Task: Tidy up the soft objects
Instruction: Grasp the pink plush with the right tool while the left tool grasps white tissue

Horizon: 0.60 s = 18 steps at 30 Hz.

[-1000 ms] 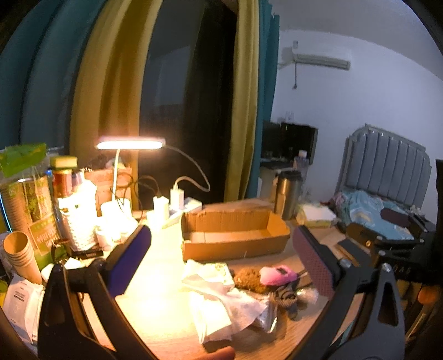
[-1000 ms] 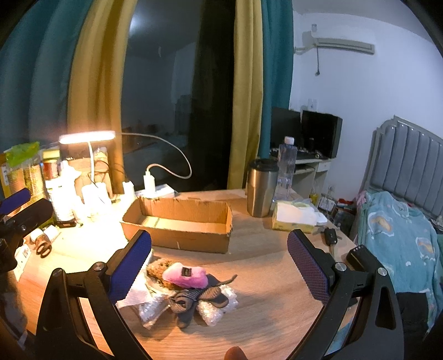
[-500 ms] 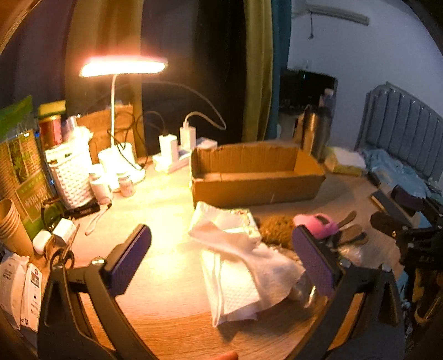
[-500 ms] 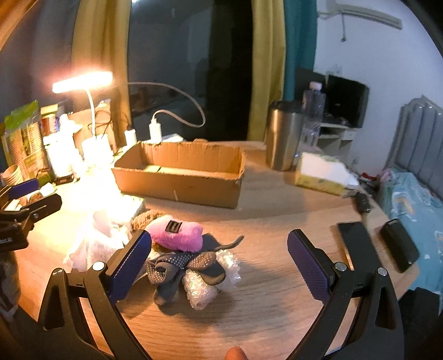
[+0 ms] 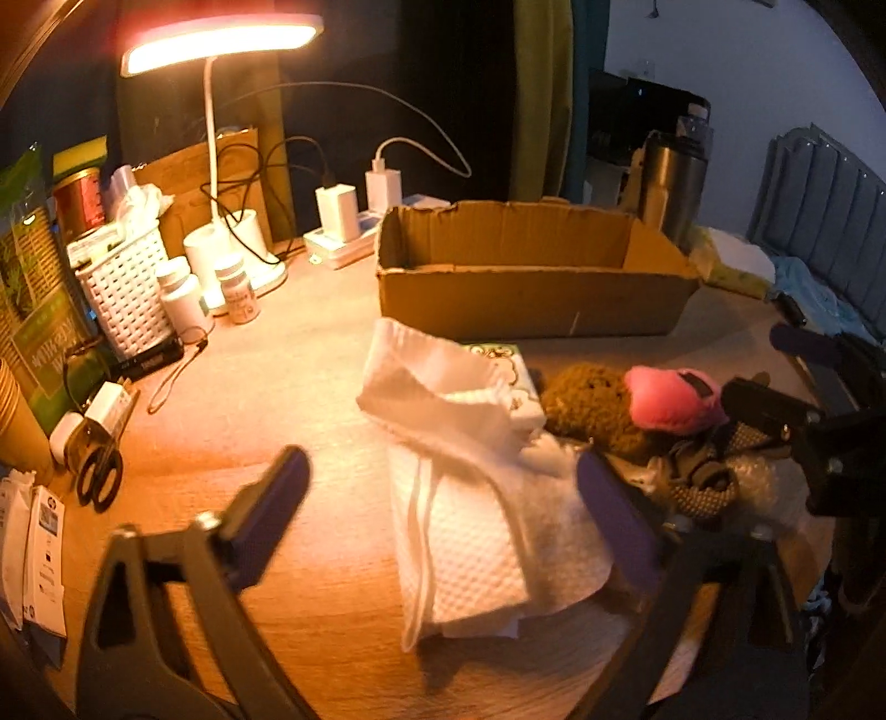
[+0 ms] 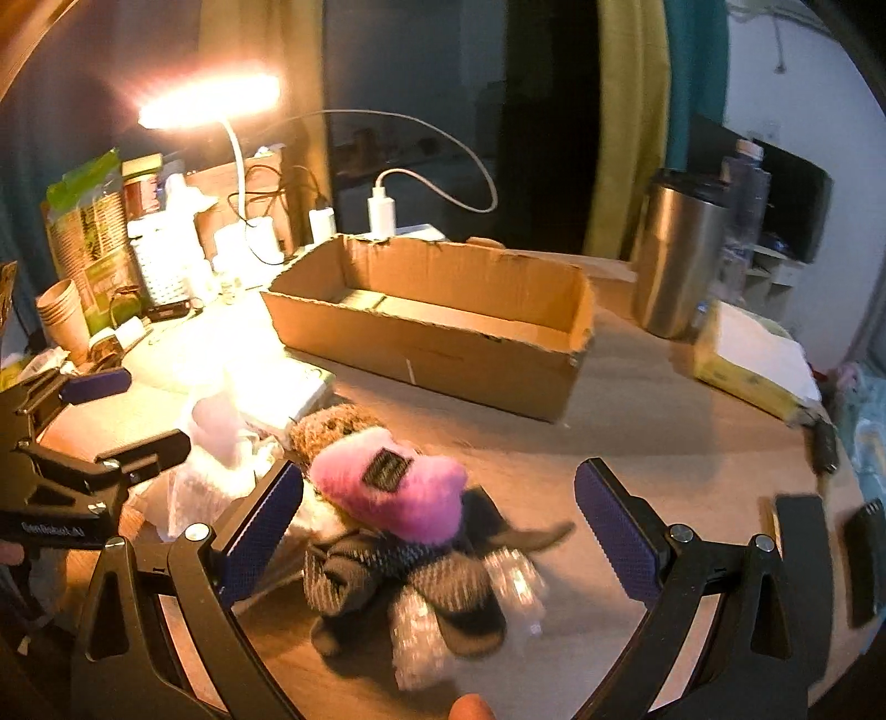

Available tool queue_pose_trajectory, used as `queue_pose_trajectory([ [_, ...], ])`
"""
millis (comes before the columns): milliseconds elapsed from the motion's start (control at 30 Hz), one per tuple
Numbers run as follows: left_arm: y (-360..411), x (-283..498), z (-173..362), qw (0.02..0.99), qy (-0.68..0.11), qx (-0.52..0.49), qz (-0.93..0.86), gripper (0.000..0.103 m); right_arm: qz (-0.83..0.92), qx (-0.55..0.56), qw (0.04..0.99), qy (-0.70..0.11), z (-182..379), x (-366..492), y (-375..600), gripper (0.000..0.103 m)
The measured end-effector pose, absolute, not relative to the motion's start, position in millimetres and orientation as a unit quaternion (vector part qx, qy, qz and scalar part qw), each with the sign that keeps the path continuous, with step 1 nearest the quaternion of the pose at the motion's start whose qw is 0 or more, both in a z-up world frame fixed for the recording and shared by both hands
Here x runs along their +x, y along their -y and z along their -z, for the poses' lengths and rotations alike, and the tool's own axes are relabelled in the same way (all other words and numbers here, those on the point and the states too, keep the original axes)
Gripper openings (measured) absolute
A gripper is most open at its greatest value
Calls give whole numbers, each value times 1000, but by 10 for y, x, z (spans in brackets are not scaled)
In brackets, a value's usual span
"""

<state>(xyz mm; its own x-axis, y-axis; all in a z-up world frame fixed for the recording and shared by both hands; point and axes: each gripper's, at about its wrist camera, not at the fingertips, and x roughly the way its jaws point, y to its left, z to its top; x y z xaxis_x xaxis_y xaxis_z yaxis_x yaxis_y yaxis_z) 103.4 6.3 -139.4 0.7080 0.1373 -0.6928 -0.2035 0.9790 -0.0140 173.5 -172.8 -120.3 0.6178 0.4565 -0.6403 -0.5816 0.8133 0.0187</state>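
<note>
A pile of soft things lies on the wooden table in front of an open cardboard box (image 5: 531, 299) (image 6: 432, 332). It holds a white cloth (image 5: 476, 498), a brown sponge (image 5: 592, 404) (image 6: 332, 423), a pink plush (image 5: 673, 401) (image 6: 393, 490), grey socks (image 6: 387, 576) and bubble wrap (image 6: 443, 626). My left gripper (image 5: 443, 520) is open, its fingers either side of the white cloth. My right gripper (image 6: 440, 526) is open, its fingers either side of the pink plush and socks. The right gripper also shows in the left wrist view (image 5: 819, 421), and the left in the right wrist view (image 6: 83, 443).
A lit desk lamp (image 5: 221, 44), white basket (image 5: 127, 288), pill bottles (image 5: 238, 288), chargers and scissors (image 5: 99, 479) crowd the table's left. A steel tumbler (image 6: 678, 260) and tissue pack (image 6: 753, 360) stand right of the box. Dark phones (image 6: 808, 559) lie at the right edge.
Both grippers have tilted down and moved closer to the pile. The left now frames the white cloth, the right frames the pink plush and socks. Both stayed open.
</note>
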Motion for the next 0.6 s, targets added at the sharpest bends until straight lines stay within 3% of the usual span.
queue_pose_trajectory([
  [67, -55, 1068, 1436, 920, -378, -40, -97, 68, -301, -100, 890, -329, 1236, 1790, 1674, 100],
  [100, -67, 1087, 1457, 917, -385, -42, -96, 65, -302, -103, 888, -330, 1253, 1810, 1647, 100],
  [367, -104, 1273, 1561, 908, -412, -34, -69, 65, -299, -97, 886, -340, 1360, 1915, 1551, 94],
  [433, -110, 1323, 1538, 909, -411, -29, -63, 65, -294, -97, 886, -346, 1404, 1918, 1535, 84],
  [600, -118, 1470, 1541, 907, -418, -10, -43, 64, -296, -88, 880, -360, 1496, 1943, 1489, 75],
])
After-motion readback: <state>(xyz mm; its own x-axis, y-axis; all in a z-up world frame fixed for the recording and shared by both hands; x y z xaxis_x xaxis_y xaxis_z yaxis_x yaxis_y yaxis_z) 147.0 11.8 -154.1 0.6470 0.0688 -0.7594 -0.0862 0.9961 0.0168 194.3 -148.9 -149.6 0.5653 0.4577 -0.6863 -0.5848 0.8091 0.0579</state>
